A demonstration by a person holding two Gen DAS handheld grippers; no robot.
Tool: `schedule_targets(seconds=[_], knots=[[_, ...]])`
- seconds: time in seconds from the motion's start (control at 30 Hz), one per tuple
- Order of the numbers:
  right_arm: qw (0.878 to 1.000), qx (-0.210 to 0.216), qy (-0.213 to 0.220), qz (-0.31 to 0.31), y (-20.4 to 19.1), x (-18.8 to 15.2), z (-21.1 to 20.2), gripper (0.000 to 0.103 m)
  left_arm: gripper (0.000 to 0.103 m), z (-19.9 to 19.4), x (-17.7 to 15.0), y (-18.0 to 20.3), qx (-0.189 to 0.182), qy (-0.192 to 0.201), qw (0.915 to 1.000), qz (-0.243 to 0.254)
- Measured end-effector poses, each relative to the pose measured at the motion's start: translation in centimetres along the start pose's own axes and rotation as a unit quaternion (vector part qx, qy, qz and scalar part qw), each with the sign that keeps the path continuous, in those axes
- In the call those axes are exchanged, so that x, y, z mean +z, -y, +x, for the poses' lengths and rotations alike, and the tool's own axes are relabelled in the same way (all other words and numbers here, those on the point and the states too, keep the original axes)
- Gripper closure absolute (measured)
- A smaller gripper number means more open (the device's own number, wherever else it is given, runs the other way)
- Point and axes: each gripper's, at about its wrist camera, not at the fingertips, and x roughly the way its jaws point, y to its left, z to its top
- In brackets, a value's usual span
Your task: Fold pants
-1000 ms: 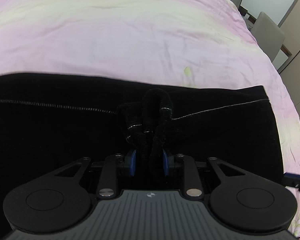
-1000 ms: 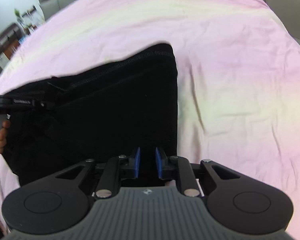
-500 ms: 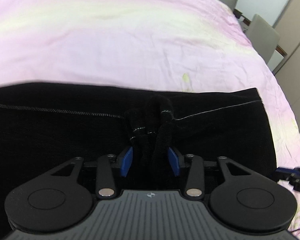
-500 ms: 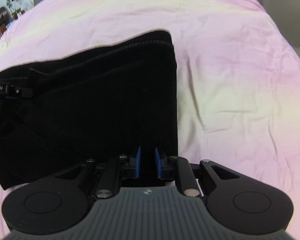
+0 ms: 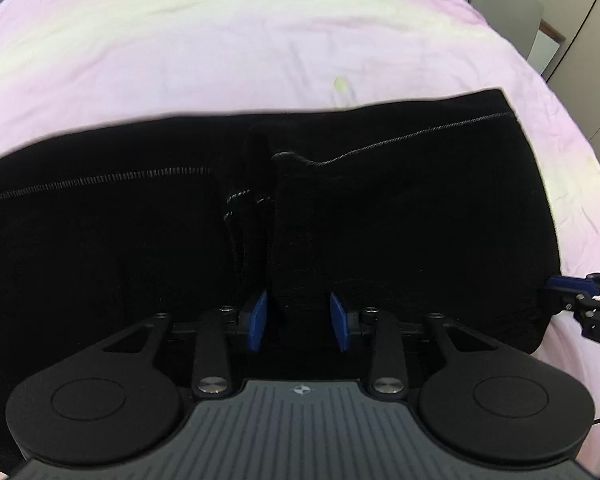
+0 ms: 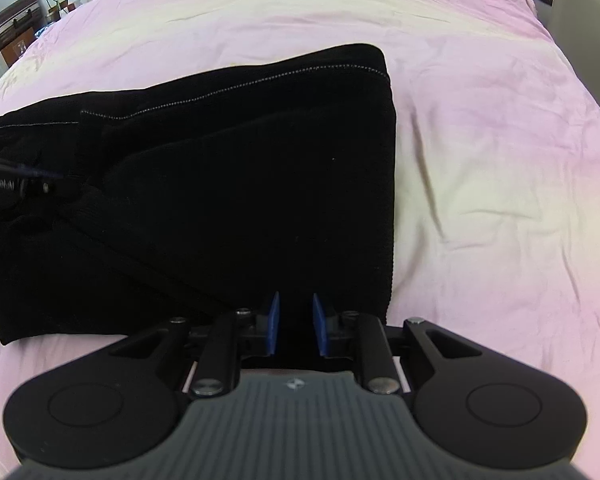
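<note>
The black pants [image 5: 400, 208] lie folded on the pink bed sheet [image 5: 240, 48]. A bunched ridge of their fabric [image 5: 256, 200] stands between the jaws of my left gripper [image 5: 298, 322], whose blue pads are apart and not pressing it. In the right wrist view the pants [image 6: 240, 168] lie flat with a stitched hem at the far edge. My right gripper [image 6: 296, 324] is at their near right corner, its blue pads close together on the fabric edge. It also shows at the right edge of the left wrist view [image 5: 580, 292].
The bed sheet [image 6: 480, 140] stretches far and right of the pants. A grey chair [image 5: 508, 4] and wardrobe doors stand beyond the bed's far right. A cabinet with a plant [image 6: 16, 36] stands at the far left in the right wrist view.
My left gripper has opened and let go of the bunched fabric, which has sunk lower. The right gripper has stayed shut on the pants edge as the pants settled flatter.
</note>
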Motion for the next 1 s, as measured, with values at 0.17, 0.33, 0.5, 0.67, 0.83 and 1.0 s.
schedule_targets(seconds=[0.17, 0.33, 0.5, 0.67, 0.83, 1.0], knots=[[1.000, 0.002, -0.005, 0.015, 0.3, 0.4, 0.9, 0.090, 0.063, 0.0, -0.1, -0.1, 0.013, -0.002, 0.9999, 0.000], [1.000, -0.023, 0.003, -0.004, -1.2, 1.1, -1.3, 0.087, 0.058, -3.7, -0.7, -1.5, -0.015, 0.025, 0.9992, -0.025], [1.000, -0.005, 0.019, -0.006, -2.4, 1.5, -4.7, 0.085, 0.058, -9.7, -2.6, -4.3, -0.017, 0.035, 0.9988, -0.029], [0.998, 0.022, 0.025, -0.063, -5.4, 1.4, -6.8, 0.084, 0.054, -15.0, -4.2, -8.7, -0.012, 0.041, 0.9986, -0.032], [0.989, 0.043, 0.025, -0.140, -9.8, 1.7, -7.2, 0.084, 0.041, -19.0, -5.3, -14.3, 0.029, 0.042, 0.9977, -0.044], [0.975, 0.059, 0.029, -0.214, -13.6, 2.1, -5.3, 0.084, 0.025, -20.8, -7.4, -21.1, 0.037, 0.043, 0.9936, -0.098]])
